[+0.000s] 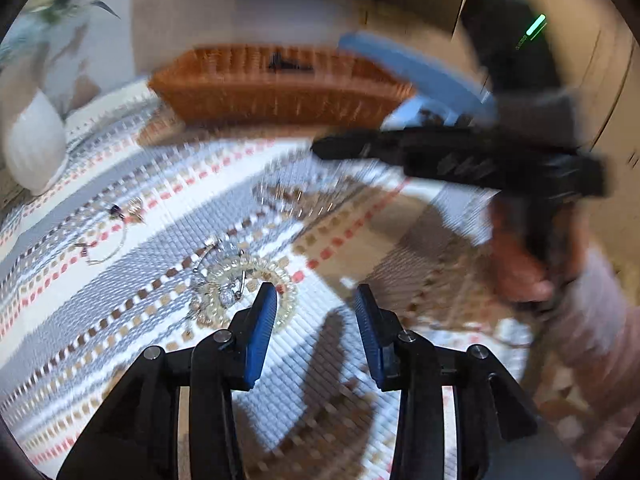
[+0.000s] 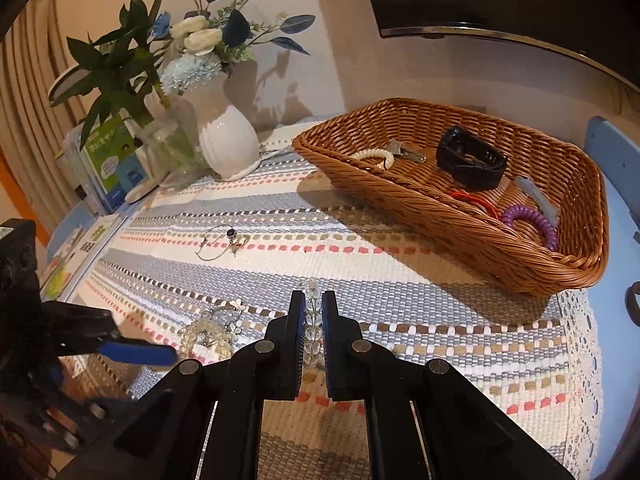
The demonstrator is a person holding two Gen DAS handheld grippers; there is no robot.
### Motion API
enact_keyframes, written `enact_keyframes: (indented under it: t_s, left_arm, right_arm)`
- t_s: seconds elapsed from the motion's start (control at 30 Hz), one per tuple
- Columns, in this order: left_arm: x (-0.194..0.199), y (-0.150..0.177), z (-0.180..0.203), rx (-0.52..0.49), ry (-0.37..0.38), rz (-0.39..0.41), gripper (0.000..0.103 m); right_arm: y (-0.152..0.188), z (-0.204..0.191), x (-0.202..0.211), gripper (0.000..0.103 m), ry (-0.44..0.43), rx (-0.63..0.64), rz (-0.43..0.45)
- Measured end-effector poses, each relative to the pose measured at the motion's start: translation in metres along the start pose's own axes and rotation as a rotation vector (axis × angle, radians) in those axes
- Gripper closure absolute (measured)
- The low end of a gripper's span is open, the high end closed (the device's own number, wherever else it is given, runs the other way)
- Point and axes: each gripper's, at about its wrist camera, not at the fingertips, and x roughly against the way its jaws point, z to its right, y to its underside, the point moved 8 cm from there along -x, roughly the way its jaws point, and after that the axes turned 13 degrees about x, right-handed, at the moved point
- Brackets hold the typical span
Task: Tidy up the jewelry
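Note:
My right gripper is shut on a clear bead bracelet, held above the striped mat. It also shows in the blurred left wrist view, near the wicker basket. The basket holds a black watch, a purple coil tie, a white bracelet and clips. My left gripper is open and empty just right of a pile of pale bead bracelets; the pile also shows in the right wrist view. A thin wire bracelet lies further back.
A white vase of blue flowers and a glass jar stand at the back left, with booklets beside them. A blue chair stands right of the basket. A thin gold chain lies mid-mat.

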Motion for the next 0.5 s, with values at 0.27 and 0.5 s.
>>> enact_keyframes:
  t_s: [0.27, 0.5]
  left_arm:
    - [0.007, -0.006, -0.008, 0.048, 0.049, 0.047, 0.097]
    - [0.110, -0.021, -0.035, 0.214, 0.307, 0.271, 0.097]
  right_arm:
    - [0.000, 0.000, 0.002, 0.095, -0.048, -0.016, 0.007]
    - [0.000, 0.003, 0.004, 0.095, -0.038, -0.030, 0.012]
